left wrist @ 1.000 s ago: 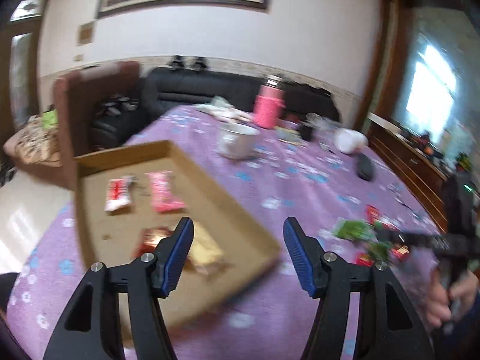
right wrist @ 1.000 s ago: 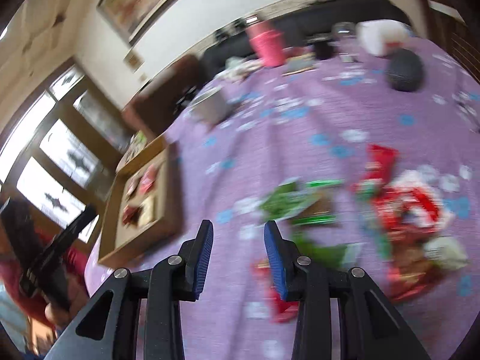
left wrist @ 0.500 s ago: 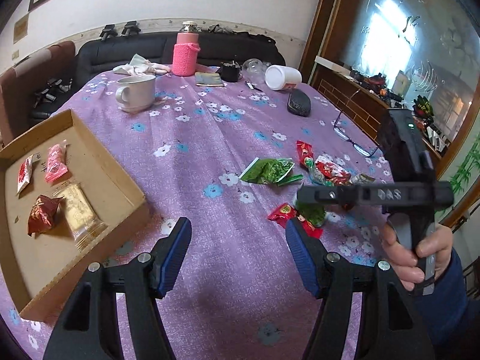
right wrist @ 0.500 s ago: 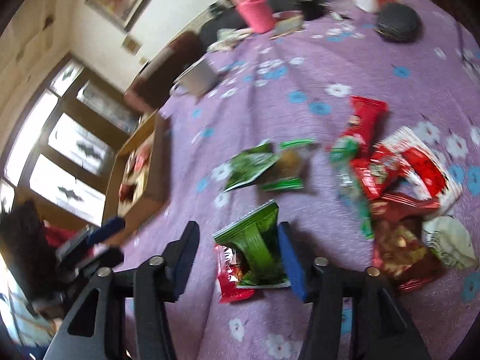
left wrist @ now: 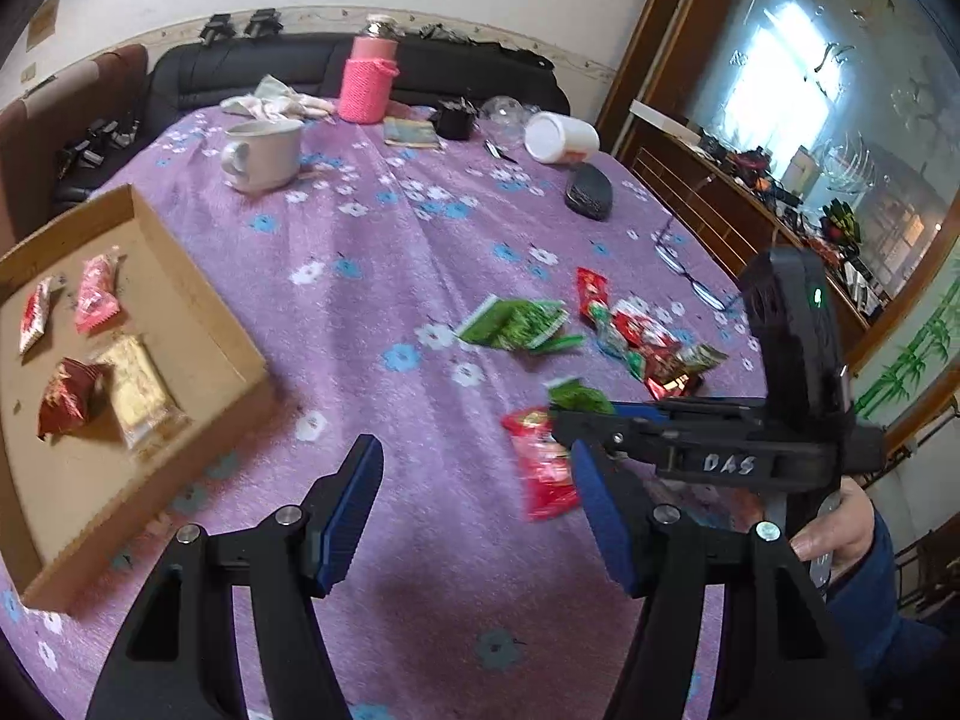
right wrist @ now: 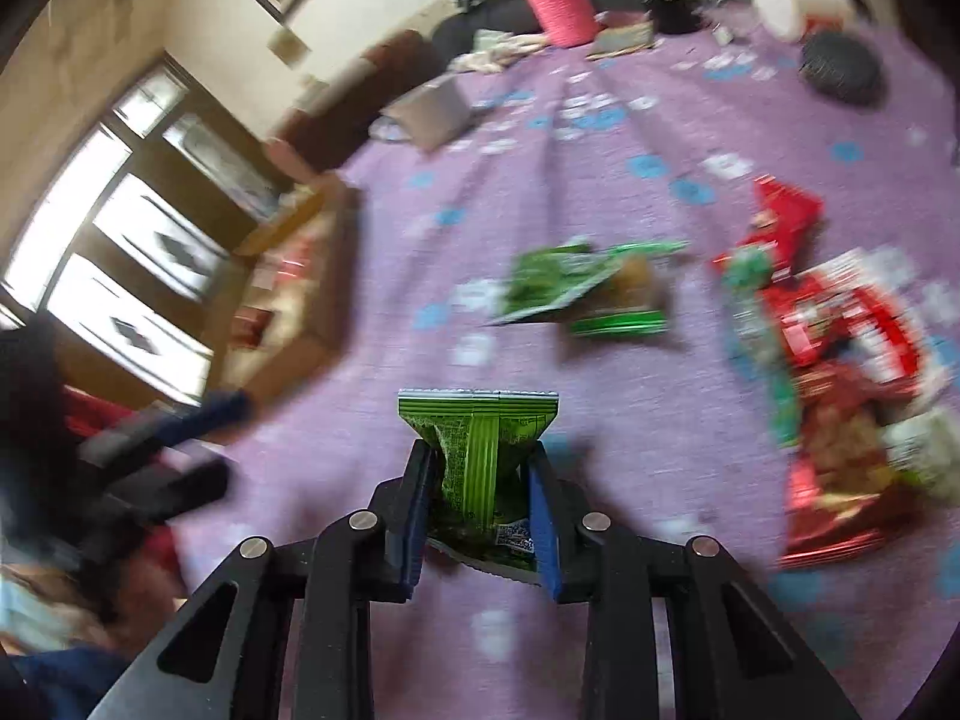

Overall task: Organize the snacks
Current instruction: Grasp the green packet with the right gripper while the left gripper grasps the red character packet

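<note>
Right view blurred; the loose snack pile (right wrist: 840, 348) is hard to read. Right gripper (right wrist: 483, 504), jaws just closed, pinches a crinkled green packet (right wrist: 480, 450) above the purple flowered tabletop (right wrist: 600, 138); half a second ago the packet lay between open jaws. Left gripper (left wrist: 480, 516) hangs half-open and empty. Cardboard tray (left wrist: 198, 324), cut off at left, holds four foil snacks.
</note>
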Demonstrator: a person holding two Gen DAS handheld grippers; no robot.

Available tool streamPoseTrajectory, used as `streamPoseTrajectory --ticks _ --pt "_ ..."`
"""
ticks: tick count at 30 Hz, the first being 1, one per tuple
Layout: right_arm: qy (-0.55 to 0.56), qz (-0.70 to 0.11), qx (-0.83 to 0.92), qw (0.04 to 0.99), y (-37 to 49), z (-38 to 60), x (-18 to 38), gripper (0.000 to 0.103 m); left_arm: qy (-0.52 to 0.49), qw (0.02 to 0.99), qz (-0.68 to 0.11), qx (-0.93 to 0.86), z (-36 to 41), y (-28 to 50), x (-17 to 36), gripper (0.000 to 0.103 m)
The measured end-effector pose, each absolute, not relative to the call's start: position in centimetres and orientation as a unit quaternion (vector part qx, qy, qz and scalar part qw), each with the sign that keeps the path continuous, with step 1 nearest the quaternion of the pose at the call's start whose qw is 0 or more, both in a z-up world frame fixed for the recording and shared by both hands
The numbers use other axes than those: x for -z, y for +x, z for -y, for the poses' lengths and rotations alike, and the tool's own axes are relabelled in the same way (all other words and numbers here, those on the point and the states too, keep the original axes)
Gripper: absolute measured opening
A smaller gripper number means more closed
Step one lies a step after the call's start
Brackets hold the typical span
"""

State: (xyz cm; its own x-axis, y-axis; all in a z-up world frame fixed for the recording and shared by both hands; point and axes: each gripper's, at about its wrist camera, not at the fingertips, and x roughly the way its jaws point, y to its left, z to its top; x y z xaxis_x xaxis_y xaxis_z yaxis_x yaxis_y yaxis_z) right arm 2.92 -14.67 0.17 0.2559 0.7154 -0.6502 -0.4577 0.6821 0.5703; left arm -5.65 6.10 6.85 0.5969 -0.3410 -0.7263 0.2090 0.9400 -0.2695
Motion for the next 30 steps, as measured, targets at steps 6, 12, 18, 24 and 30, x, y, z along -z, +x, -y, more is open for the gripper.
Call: streamPoseTrajectory --ticks 6,12,18,24,30 --pt "0.165 -0.463 -0.326 0.807 3.5 16.8 -0.6 0.031 -0.072 0.876 -0.451 0.151 -3.6 -5.5 -5.4 0.064" --pt "0.178 -0.452 -0.313 0.816 3.5 17.7 -1.1 0.031 -0.077 0.862 -0.478 0.147 -1.5 -4.2 -3.9 0.059" --pt "0.179 -0.444 -0.308 0.822 3.2 18.0 -1.5 0.031 -0.024 0.861 -0.489 0.14 1.8 -3.9 -2.7 0.032" --pt "0.171 -0.434 -0.312 0.828 2.7 17.8 -2.0 0.031 -0.01 0.867 -0.483 0.119 1.9 -3.4 -1.7 0.023" --pt "0.169 -0.438 -0.31 0.827 2.7 17.6 -1.8 0.031 -0.009 0.868 -0.483 0.118 1.9 -3.0 -1.7 0.023"
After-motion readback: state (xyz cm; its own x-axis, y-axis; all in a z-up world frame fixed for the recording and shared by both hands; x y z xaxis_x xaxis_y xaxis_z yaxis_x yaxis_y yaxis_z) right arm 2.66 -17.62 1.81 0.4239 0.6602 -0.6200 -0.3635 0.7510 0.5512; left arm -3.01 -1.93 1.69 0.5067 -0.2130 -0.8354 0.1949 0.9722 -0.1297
